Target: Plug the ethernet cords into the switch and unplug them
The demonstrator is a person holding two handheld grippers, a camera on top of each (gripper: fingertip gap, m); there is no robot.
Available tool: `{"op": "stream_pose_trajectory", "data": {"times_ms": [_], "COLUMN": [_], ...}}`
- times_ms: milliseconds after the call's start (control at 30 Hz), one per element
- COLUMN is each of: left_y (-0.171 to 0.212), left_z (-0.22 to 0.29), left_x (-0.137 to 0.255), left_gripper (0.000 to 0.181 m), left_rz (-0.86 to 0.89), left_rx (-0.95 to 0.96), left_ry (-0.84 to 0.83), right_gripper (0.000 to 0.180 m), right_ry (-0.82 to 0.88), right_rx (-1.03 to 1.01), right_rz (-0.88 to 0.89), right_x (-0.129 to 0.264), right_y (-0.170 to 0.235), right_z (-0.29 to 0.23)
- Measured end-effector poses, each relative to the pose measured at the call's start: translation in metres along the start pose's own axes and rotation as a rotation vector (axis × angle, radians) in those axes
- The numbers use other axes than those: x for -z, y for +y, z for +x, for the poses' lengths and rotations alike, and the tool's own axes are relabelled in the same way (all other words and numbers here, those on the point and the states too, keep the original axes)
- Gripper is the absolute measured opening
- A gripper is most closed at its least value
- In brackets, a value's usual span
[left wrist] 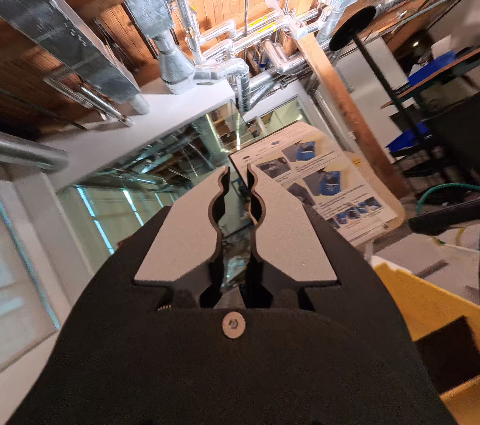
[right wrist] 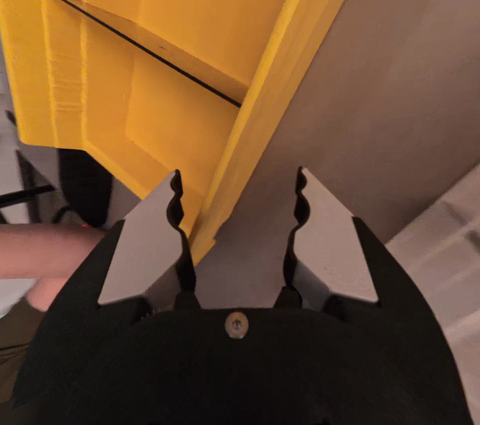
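No switch shows clearly in either view. In the left wrist view my left gripper (left wrist: 238, 169) points up toward the ceiling; its jaws are almost together with only a narrow slit and nothing between them. A green cord (left wrist: 446, 187) and a bit of yellow cord (left wrist: 460, 232) arc at the right edge, beside a dark blurred object (left wrist: 441, 219) that I cannot identify. In the right wrist view my right gripper (right wrist: 239, 173) is open and empty, held close over the corner of a yellow bin (right wrist: 161, 54).
The yellow bin also shows at the lower right of the left wrist view (left wrist: 418, 308). A printed instruction sheet (left wrist: 324, 178) stands behind the left fingers. Shelving with blue bins (left wrist: 410, 139) is at right. A person's arm (right wrist: 39, 251) lies left of the right gripper. White paper (right wrist: 441, 256) lies at right. Spacing between my two grippers at the tips: around 40 cm.
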State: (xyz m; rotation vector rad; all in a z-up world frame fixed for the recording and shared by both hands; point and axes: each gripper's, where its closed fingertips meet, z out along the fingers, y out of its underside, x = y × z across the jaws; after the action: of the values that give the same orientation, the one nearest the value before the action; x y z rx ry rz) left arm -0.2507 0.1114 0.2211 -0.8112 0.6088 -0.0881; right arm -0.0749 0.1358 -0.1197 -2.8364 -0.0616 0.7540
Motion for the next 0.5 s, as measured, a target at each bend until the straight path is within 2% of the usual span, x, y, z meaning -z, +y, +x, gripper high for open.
{"op": "stream_pose_trajectory", "data": {"times_ms": [133,167,267,333,367,467,500], "left_y": [-0.005,-0.006,-0.013,-0.022,-0.025,-0.03,-0.031], "left_z": [0.007,0.009,0.015,0.018,0.019,0.018,0.016], "left_x": [-0.001,-0.002,-0.002,0.001,0.002,0.005,0.005], "left_gripper": [0.011,0.012,0.01,0.006,0.006,0.006,0.006], "left_rz": [0.006,0.004,0.019,0.058,0.068,0.07,0.075], "left_rx": [-0.09,-0.097,-0.106,-0.089,-0.072,-0.041,-0.037], "left_ry": [-0.033,-0.037,-0.028,-0.017,-0.009,0.001,-0.001], "right_gripper": [0.057,0.045,0.029,0.025,0.022,0.003,0.005], "right_ry": [0.05,0.077,0.237,0.425,0.458,0.307,0.276], "right_rx": [0.009,0.023,0.077,0.144,0.151,0.056,0.044], "right_rz": [-0.092,-0.102,-0.221,-0.295,-0.319,-0.333,-0.336], "right_x": [-0.01,-0.013,-0.016,-0.003,0.001,-0.003,-0.003], "right_y": [0.0,-0.003,-0.003,-0.013,-0.016,-0.012,-0.01], "right_z": [-0.007,-0.006,0.015,0.047,0.056,0.049,0.048]}}
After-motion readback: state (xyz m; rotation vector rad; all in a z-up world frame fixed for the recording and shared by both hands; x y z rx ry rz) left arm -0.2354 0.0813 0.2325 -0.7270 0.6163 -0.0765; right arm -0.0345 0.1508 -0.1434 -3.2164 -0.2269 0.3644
